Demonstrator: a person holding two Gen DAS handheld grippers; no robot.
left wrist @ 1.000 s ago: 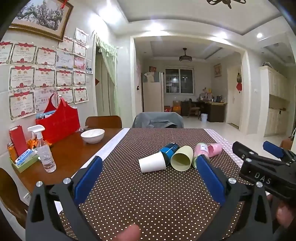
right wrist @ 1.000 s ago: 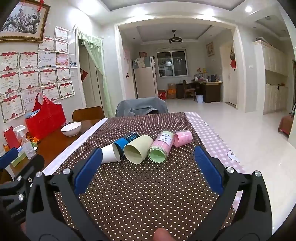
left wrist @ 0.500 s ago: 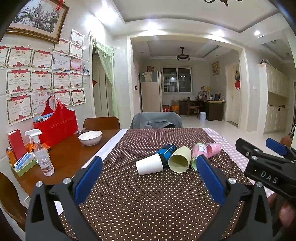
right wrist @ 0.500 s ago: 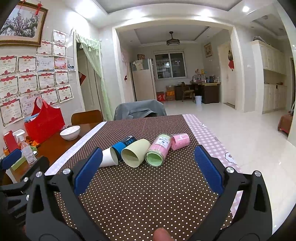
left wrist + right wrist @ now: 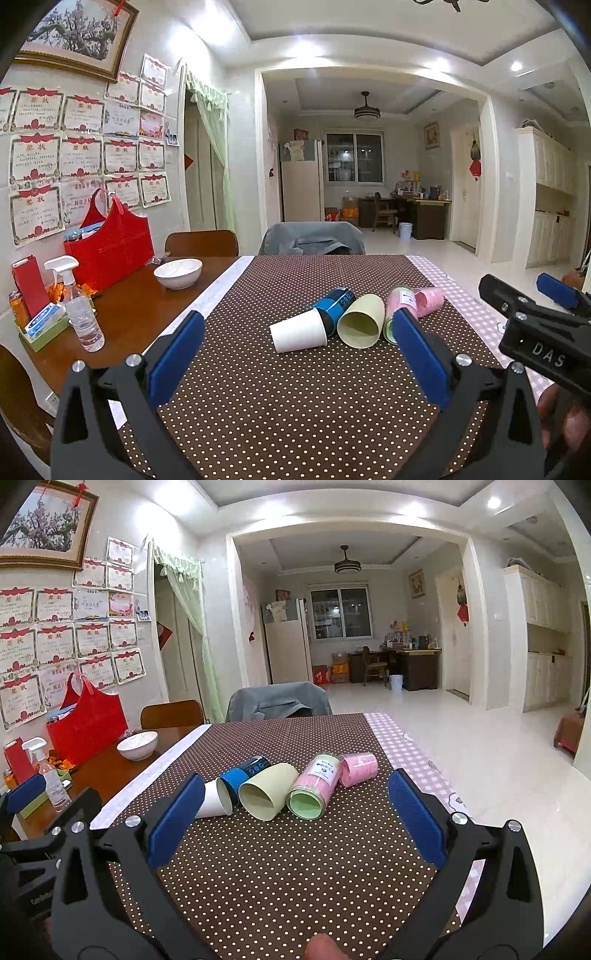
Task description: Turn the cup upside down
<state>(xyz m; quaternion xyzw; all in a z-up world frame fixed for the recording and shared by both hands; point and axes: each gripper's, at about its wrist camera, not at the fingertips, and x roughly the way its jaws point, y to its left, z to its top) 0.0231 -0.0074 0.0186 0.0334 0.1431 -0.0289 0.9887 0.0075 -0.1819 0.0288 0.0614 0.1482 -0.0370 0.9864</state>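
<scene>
Several cups lie on their sides in a row on the brown dotted tablecloth [image 5: 295, 398]: a white paper cup [image 5: 298, 335] [image 5: 210, 803], a blue cup [image 5: 333, 304] [image 5: 242, 777], a pale yellow cup [image 5: 360, 321] [image 5: 266, 791], a pink cup with a green inside [image 5: 397, 304] [image 5: 313, 791] and a small pink cup [image 5: 428, 301] [image 5: 358, 768]. My left gripper [image 5: 295, 356] is open and empty, short of the cups. My right gripper [image 5: 293, 821] is open and empty, short of the cups; it also shows at the right of the left wrist view [image 5: 535, 317].
On the bare wooden table at the left stand a white bowl [image 5: 178, 272], a spray bottle [image 5: 79, 314], a red bag [image 5: 109, 245] and a small green tray [image 5: 42, 328]. Chairs [image 5: 312, 238] stand at the far end. The table's right edge drops to the floor.
Both grippers have drawn back and risen slightly, so the cups sit a little farther off. Both stay open. The cups have not moved.
</scene>
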